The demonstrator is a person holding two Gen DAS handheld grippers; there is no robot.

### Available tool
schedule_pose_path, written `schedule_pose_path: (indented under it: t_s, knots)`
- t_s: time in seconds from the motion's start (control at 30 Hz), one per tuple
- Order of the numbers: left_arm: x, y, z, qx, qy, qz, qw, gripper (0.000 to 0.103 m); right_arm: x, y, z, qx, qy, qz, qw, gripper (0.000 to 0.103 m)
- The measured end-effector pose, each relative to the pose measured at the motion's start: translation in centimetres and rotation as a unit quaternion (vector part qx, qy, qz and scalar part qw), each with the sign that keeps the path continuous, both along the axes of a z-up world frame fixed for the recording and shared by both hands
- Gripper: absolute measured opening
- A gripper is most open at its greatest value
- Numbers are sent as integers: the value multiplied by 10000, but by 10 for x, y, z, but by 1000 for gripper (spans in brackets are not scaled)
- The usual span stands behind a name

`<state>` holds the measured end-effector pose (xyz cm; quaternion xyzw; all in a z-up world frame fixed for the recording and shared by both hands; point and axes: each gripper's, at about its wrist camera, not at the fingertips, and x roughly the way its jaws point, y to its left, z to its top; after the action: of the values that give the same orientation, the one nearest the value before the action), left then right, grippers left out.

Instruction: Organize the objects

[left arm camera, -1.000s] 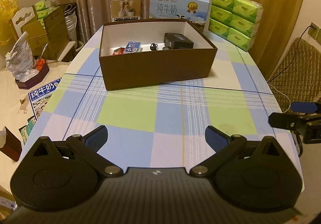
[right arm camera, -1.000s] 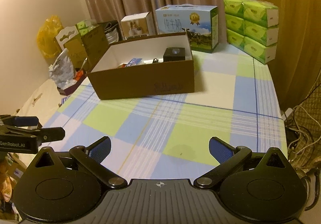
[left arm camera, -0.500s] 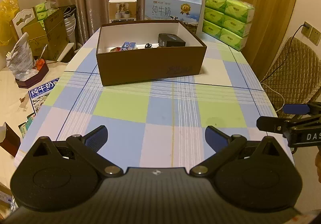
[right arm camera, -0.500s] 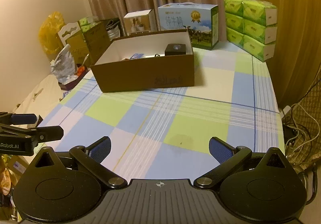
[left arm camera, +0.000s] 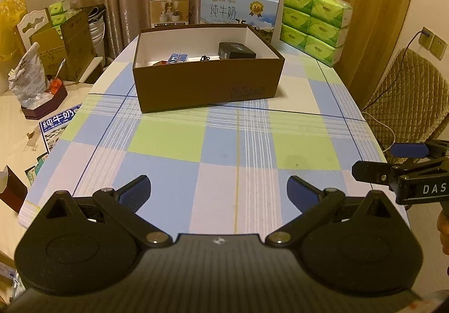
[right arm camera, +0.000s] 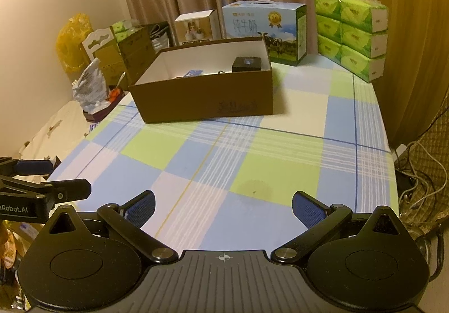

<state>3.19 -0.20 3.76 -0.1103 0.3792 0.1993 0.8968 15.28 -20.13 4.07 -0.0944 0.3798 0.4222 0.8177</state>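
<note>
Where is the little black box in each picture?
Left wrist view: the black box sits inside the brown box, toward its far right corner, just above the picture's middle.
Right wrist view: the black box is in that same far right corner, right of the picture's middle.
Shared landmark: the milk carton behind the brown box.

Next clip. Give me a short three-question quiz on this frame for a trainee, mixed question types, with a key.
1. True or false: the left hand-held gripper holds an item.
2. Multiple choice: the black box lies A) inside the brown box, B) on the checked tablecloth, C) on the green tissue packs.
3. Fill in: behind the brown box stands a blue ____ carton.

Key: 1 false, it is open and empty, like the right hand-held gripper; 2 A; 3 milk.
</note>
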Motion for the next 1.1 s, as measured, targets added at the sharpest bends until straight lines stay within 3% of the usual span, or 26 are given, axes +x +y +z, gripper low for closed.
schedule_pose_path:
  t_s: [1.1]
  knots:
    - [0,-5,-4,7,53,32,10000,102,5,0,-6,-64,54,55,9999,101]
